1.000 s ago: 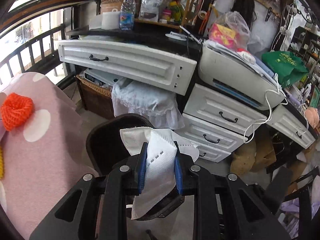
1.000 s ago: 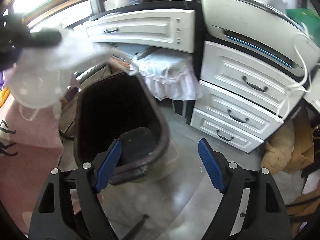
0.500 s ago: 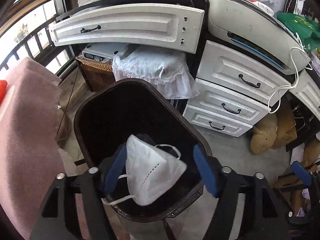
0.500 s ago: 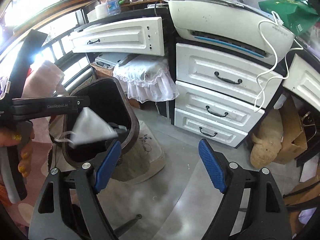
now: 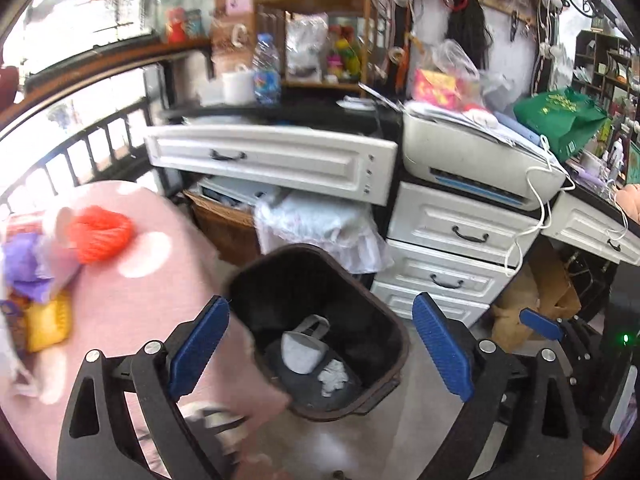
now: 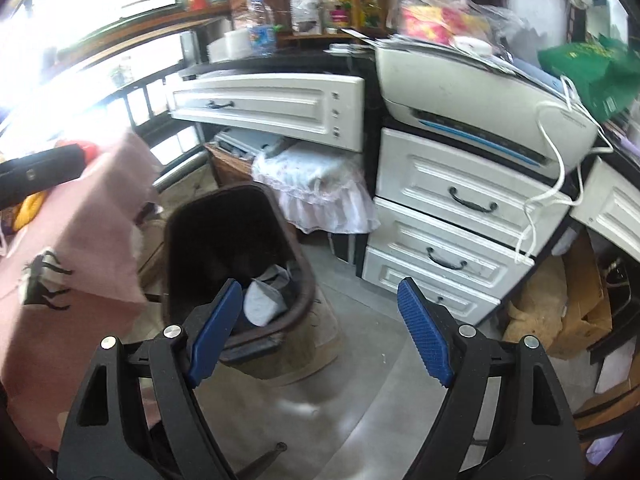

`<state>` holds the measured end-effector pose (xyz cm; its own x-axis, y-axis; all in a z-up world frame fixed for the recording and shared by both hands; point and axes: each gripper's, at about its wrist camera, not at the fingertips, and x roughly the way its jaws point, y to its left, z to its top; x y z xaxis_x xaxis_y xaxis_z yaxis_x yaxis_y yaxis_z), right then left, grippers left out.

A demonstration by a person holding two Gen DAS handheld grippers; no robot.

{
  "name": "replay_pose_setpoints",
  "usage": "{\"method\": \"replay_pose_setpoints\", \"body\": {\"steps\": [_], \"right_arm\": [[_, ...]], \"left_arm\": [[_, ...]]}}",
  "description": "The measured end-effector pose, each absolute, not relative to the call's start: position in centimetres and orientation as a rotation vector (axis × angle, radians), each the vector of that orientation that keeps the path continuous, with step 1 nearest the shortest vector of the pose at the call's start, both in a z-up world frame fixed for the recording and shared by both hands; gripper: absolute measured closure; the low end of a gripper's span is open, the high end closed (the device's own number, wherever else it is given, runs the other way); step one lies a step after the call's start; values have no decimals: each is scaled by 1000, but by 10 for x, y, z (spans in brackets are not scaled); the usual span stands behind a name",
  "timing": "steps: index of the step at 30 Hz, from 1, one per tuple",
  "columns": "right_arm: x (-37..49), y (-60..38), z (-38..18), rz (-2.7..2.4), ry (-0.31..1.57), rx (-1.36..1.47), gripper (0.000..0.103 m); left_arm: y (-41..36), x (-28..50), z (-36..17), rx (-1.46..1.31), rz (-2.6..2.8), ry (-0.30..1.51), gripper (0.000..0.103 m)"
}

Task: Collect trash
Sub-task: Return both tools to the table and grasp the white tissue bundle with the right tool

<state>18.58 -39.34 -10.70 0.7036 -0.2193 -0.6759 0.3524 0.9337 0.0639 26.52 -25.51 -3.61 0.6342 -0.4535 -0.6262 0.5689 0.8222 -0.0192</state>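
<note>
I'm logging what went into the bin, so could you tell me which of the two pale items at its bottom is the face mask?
The face mask is the larger, smooth domed piece with an ear loop; the crumpled tissue beside it is smaller and wrinkled.

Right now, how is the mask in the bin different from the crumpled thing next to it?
The face mask is bigger and smooth, a folded cup shape with an ear loop; the crumpled tissue is smaller and scrunched into a lumpy wad. The face mask lies toward the middle of the bin's floor, the crumpled tissue nearer the wall. Both are pale and rest inside the dark trash bin, held by no gripper.
</note>
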Motion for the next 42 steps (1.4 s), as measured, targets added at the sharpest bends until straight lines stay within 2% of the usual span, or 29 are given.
{"method": "replay_pose_setpoints", "body": {"steps": [6, 12, 25, 34, 41, 42], "right_arm": [[208, -324, -77, -148, 684, 104, 23], [228, -244, -48, 38, 654, 24, 23], [253, -77, -12, 414, 625, -81, 23], [290, 0, -11, 539, 660, -107, 25], [329, 18, -23, 475, 717, -122, 27], [334, 20, -25, 467, 725, -123, 30]], "left_arm": [[-182, 248, -9, 142, -477, 564, 6], [-102, 241, 5, 100, -326, 528, 6], [59, 240, -10, 34, 3, 549, 6], [107, 228, -17, 20, 107, 560, 7], [134, 224, -22, -37, 117, 566, 6], [136, 224, -22, -38, 119, 567, 6]]}}
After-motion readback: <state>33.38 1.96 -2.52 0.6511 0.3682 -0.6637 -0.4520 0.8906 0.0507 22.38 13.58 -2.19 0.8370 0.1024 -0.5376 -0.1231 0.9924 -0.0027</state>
